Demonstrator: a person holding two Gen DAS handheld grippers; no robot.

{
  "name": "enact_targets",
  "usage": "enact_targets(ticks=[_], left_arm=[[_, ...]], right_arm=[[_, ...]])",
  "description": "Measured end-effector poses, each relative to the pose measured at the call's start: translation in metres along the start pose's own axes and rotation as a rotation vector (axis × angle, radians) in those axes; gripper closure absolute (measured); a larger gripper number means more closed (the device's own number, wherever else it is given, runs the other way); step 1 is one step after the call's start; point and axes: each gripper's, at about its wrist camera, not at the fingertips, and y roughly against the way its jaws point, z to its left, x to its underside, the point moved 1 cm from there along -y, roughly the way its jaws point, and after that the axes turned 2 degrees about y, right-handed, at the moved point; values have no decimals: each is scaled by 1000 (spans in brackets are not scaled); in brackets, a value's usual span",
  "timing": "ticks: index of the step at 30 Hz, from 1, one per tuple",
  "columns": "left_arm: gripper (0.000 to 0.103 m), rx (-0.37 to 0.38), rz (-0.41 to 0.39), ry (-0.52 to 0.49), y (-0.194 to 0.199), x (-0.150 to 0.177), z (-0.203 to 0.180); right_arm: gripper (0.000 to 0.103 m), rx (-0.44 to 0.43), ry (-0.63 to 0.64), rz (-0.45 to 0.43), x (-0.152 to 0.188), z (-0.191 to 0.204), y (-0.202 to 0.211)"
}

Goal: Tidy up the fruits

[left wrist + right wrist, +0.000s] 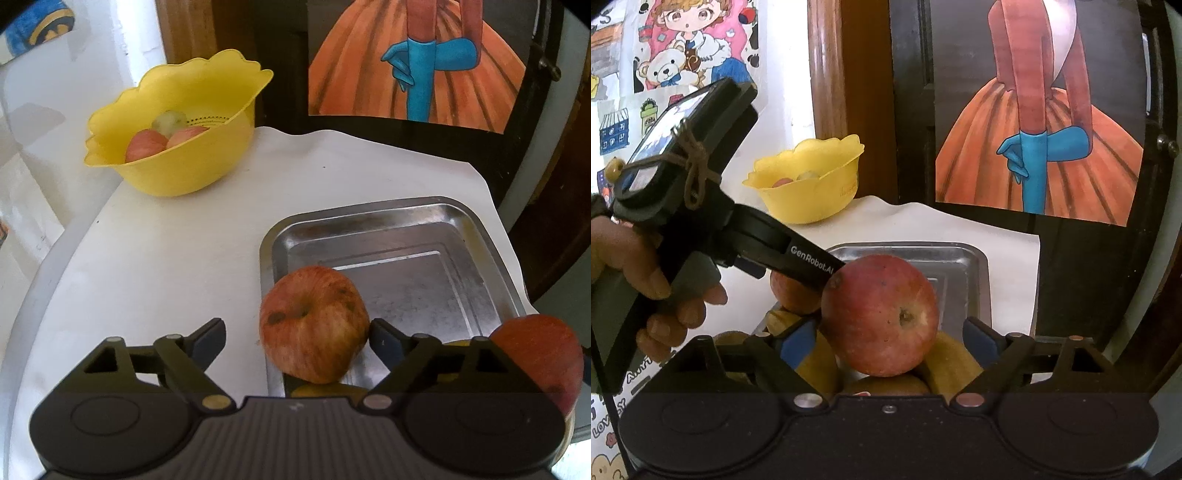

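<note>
We see a streaked red apple [314, 325] with dark bruise spots around its stem pit, sitting on the near rim of a steel tray [424, 221]. Our left gripper [297, 339] stands spread around it. Our right gripper [890, 339] is spread too, around a second, smoother red apple [881, 314] atop yellow fruit [951, 360].

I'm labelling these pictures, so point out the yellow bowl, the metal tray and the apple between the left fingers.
yellow bowl [192, 166]: left wrist view, front outer wall.
metal tray [369, 218]: left wrist view, far rim.
apple [314, 325]: left wrist view, middle of its skin.
</note>
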Motion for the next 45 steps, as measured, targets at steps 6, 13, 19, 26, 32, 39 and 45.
enact_targets(ticks=[6, 13, 19, 26, 32, 39, 45], left_arm=[[11, -22, -26, 14, 6, 5, 1], [9, -46, -39, 30, 14, 10, 13], [5, -61, -49, 72, 19, 18, 26], [4, -60, -90, 85, 29, 31, 32], [2, -42, -171, 107, 49, 37, 41], [1, -15, -287, 117, 80, 54, 54], [1, 0, -376, 119, 103, 78, 68]], right_arm=[[11, -1, -12, -8, 1, 3, 4], [10, 2, -13, -10, 2, 7, 8], [8, 6, -12, -12, 2, 11, 10], [7, 13, -2, -42, 5, 20, 19], [4, 61, -3, -108, 6, 21, 38], [2, 113, -30, -208, 9, 28, 61], [1, 158, -23, -282, 16, 39, 76]])
